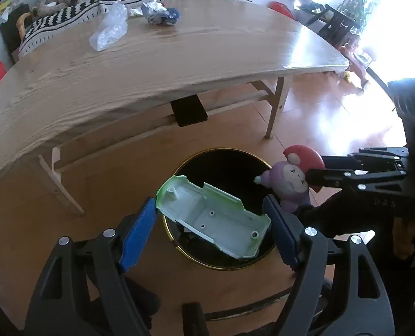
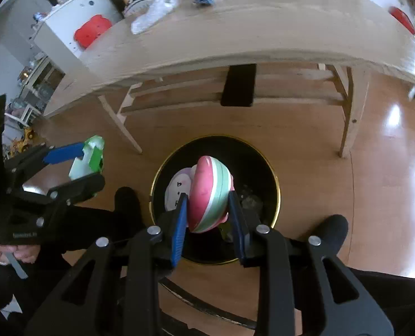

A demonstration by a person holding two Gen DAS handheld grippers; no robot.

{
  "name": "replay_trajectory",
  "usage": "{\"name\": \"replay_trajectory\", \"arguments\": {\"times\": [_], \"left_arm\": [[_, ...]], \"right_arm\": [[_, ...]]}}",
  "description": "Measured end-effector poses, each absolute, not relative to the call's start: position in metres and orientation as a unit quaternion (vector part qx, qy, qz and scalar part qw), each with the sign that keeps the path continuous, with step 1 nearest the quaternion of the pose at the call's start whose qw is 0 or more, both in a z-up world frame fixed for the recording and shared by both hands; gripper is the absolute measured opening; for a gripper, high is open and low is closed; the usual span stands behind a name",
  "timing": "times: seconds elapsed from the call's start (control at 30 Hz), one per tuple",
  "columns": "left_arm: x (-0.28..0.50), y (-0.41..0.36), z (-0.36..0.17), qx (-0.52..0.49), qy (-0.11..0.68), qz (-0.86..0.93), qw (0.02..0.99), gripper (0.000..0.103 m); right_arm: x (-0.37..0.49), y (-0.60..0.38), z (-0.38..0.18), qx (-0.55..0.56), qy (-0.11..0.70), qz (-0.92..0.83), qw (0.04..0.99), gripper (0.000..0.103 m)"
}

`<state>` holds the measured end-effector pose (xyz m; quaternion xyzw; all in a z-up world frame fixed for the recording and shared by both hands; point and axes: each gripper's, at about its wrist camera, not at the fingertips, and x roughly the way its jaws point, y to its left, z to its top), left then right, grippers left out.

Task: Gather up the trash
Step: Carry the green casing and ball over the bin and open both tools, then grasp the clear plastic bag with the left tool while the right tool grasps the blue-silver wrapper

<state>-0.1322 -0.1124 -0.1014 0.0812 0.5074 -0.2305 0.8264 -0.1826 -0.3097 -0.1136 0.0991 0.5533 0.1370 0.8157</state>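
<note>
Left wrist view is showing the left gripper (image 1: 210, 221) clenching a pale green plastic toy-car shell (image 1: 213, 218) between its blue pads, the shell's long axis running slantwise from pad to pad, hollow side up. Directly below it is gaping the black, gold-rimmed trash bin (image 1: 235, 162), so the shell is hanging over the bin's near half and a simple release looks enough to drop it in. Beside it, over the bin's right rim, the right gripper (image 2: 207, 212) is gripping a soft doll with a purple face and a red-and-green striped cap (image 2: 207, 193); in the right wrist view this doll is sitting squarely above the bin mouth, nearer the centre than the shell. Both loads are hanging close together, so they could knock against each other if dropped together. Beyond the bin, the wooden table (image 1: 165, 64) is carrying more trash at its far edge: a clear plastic bag (image 1: 109, 28) and a crumpled blue-and-white wrapper (image 1: 160, 14). Nothing appears to be blocking the bin opening.
</note>
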Motion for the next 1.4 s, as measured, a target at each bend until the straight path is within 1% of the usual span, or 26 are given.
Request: {"name": "replay_trajectory", "arguments": {"times": [0.9,0.93,0.97,1.0,1.07,1.1,1.17,1.33,1.4], "left_arm": [[-0.131,-0.123,-0.103,0.087,0.513,-0.231,0.822,0.076],[-0.13,-0.123,-0.103,0.087,0.513,-0.231,0.822,0.076],[-0.13,-0.123,-0.104,0.087,0.514,-0.232,0.821,0.076],[-0.129,-0.123,-0.104,0.086,0.515,-0.232,0.821,0.076],[-0.128,-0.123,-0.106,0.085,0.518,-0.232,0.819,0.077],[-0.128,-0.123,-0.106,0.084,0.52,-0.231,0.818,0.077],[-0.127,-0.122,-0.107,0.083,0.519,-0.23,0.819,0.083],[-0.126,-0.121,-0.107,0.078,0.516,-0.224,0.823,0.09],[-0.124,-0.12,-0.106,0.074,0.516,-0.223,0.824,0.09]], "right_arm": [[-0.172,-0.309,-0.11,0.103,0.551,0.132,0.818,0.031],[-0.172,-0.309,-0.11,0.104,0.551,0.132,0.818,0.032],[-0.171,-0.309,-0.11,0.105,0.551,0.13,0.817,0.036],[-0.17,-0.31,-0.111,0.108,0.552,0.128,0.817,0.05],[-0.169,-0.314,-0.11,0.115,0.551,0.124,0.817,0.064],[-0.169,-0.315,-0.109,0.118,0.548,0.123,0.819,0.064],[-0.169,-0.317,-0.106,0.119,0.543,0.12,0.823,0.064],[-0.167,-0.319,-0.105,0.125,0.541,0.116,0.824,0.065],[-0.167,-0.32,-0.104,0.128,0.538,0.116,0.825,0.067]]}}
